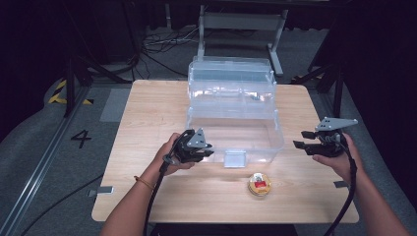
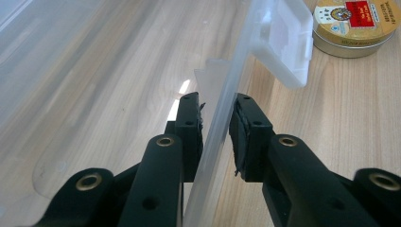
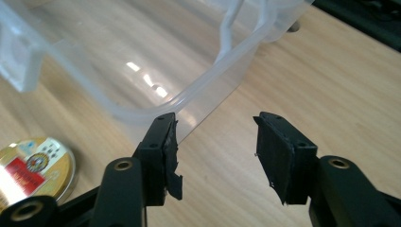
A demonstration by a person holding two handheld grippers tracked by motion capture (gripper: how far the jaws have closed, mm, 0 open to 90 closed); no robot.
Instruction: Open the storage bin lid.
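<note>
My left gripper (image 1: 209, 150) has its jaws clenched on the front wall of the clear plastic box (image 1: 231, 105). In the left gripper view the thin wall runs up between my two pads from 6 o'clock toward 12, one pad inside the box and one outside, both pressing on it. The box's front latch tab (image 2: 283, 45) hangs at about 1 o'clock from those jaws, and the round gold tin (image 2: 355, 21) lies on the worktop (image 1: 147, 128) beyond it at 2 o'clock.

My right gripper (image 1: 302, 140) is released, its jaws parted with nothing between them. It hangs off the box's right end, apart from it. In the right gripper view the box's rounded corner sits at 11 o'clock, just past my left pad, and the tin lies at 8 o'clock.
</note>
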